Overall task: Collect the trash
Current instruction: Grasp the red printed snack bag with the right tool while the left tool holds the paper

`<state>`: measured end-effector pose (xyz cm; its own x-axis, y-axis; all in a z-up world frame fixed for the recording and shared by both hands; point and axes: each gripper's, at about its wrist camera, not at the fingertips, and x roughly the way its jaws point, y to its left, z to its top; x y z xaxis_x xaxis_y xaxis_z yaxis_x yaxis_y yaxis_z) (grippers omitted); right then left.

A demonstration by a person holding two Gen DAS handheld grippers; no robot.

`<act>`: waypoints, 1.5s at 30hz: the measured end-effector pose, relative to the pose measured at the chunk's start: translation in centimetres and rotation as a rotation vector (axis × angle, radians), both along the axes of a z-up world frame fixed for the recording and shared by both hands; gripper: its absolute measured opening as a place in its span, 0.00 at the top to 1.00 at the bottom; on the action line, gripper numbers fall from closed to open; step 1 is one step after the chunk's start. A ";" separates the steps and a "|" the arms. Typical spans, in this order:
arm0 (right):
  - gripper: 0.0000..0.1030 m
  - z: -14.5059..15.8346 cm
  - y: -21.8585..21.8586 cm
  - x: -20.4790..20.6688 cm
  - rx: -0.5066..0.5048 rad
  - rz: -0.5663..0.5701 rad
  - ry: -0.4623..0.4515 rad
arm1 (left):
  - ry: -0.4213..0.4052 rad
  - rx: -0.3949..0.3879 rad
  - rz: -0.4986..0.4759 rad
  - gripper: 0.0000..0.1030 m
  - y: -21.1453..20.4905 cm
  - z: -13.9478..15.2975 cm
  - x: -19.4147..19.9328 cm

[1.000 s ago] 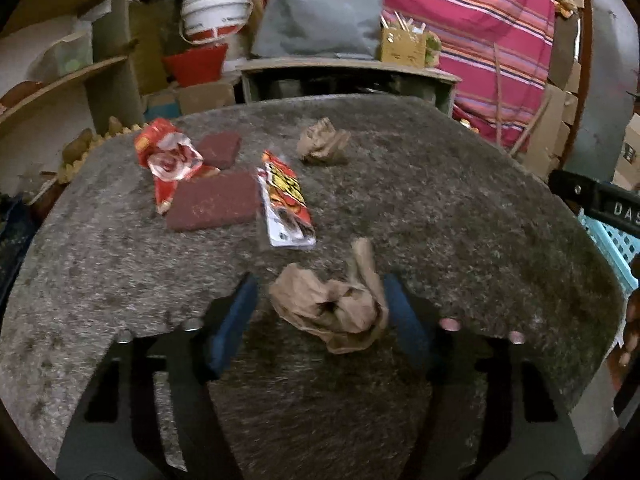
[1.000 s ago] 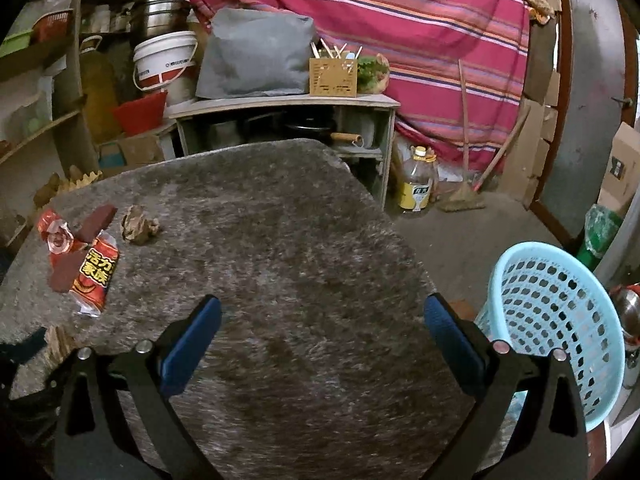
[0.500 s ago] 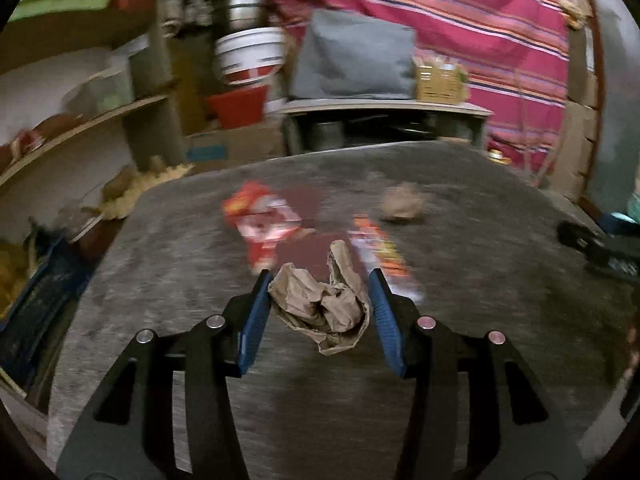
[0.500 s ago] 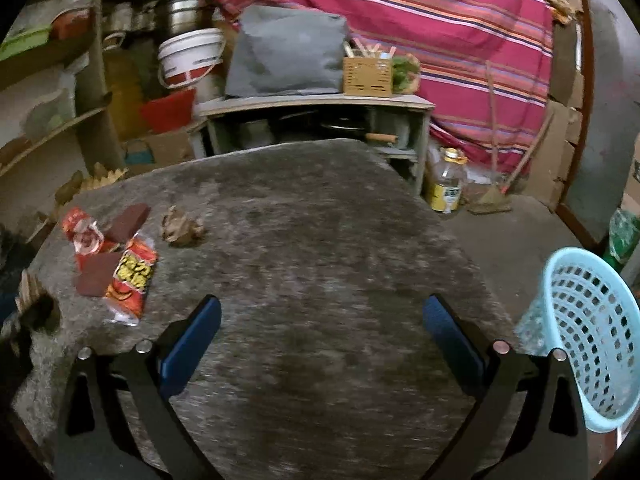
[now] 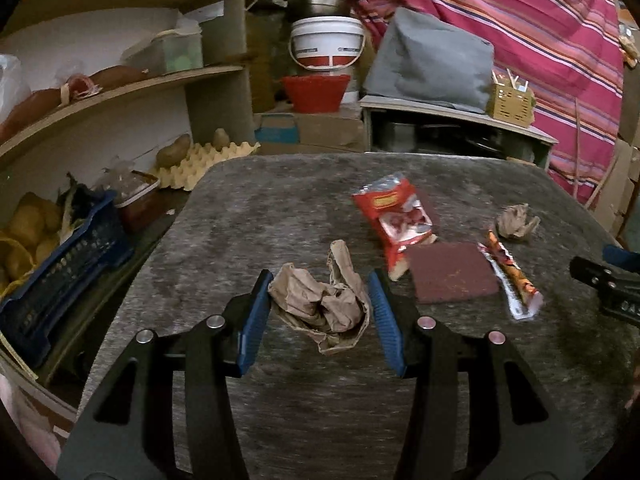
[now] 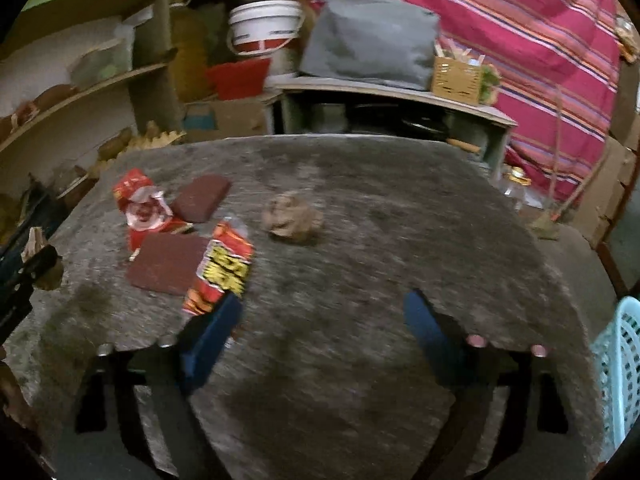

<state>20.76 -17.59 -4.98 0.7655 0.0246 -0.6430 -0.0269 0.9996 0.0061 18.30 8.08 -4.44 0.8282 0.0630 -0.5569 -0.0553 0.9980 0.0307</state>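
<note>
My left gripper (image 5: 318, 308) is shut on a crumpled brown paper (image 5: 320, 300) and holds it just above the grey table (image 5: 280, 208). On the table lie a red wrapper (image 5: 394, 212), a red-and-yellow snack wrapper (image 5: 508, 272) and a small crumpled paper ball (image 5: 516, 222). In the right wrist view, my right gripper (image 6: 323, 298) hovers low over the table, its jaws closing with nothing between them. Its left finger sits at the near end of the snack wrapper (image 6: 224, 264). The paper ball (image 6: 292, 218) lies farther off, and the red wrapper (image 6: 140, 204) lies to the left.
Two maroon squares (image 6: 168, 262) (image 6: 202, 198) lie among the wrappers. A light blue basket (image 6: 618, 380) stands off the table's right edge. Shelves with a dark blue crate (image 5: 60, 280) flank the left side. A low cabinet (image 6: 400, 108) stands behind the table.
My left gripper closed on the brown paper, lifted it and swung left. My right gripper moved left toward the wrappers, its jaws have narrowed, and the basket slid to the frame's edge.
</note>
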 end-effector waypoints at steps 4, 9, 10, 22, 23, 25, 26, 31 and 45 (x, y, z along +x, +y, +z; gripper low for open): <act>0.34 -1.0 1.3 1.5 0.050 0.048 0.052 | 0.010 -0.001 0.016 0.53 1.1 -0.4 0.3; 0.44 -2.5 2.5 2.9 0.071 0.072 0.109 | 0.015 -0.006 0.028 0.53 1.8 -0.6 0.4; 0.44 -2.8 2.6 3.1 0.092 0.076 0.121 | 0.015 -0.006 0.028 0.53 1.9 -0.6 0.4; 0.52 -3.8 3.3 3.5 0.141 0.087 0.143 | 0.010 0.002 0.023 0.53 1.8 -0.7 0.4; 0.52 -3.8 3.2 3.5 0.153 0.087 0.146 | 0.010 0.003 0.021 0.53 1.7 -0.7 0.3; 0.52 -4.0 2.8 3.6 0.188 0.085 0.154 | 0.009 0.006 0.020 0.53 1.6 -0.6 0.3; 0.52 -4.0 2.7 3.6 0.197 0.084 0.157 | 0.008 0.007 0.020 0.53 1.6 -0.6 0.3; 0.52 -3.2 2.3 3.2 0.205 0.067 0.124 | 0.008 0.006 0.024 0.53 1.6 -0.6 0.3; 0.52 -4.2 4.4 4.0 0.188 0.116 0.173 | 0.003 -0.005 0.024 0.53 2.1 -0.3 0.3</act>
<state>24.76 -13.19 -9.13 0.6296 0.2366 -0.7400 -0.1234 0.9709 0.2054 18.56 10.20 -4.72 0.8246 0.0802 -0.5599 -0.0791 0.9965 0.0263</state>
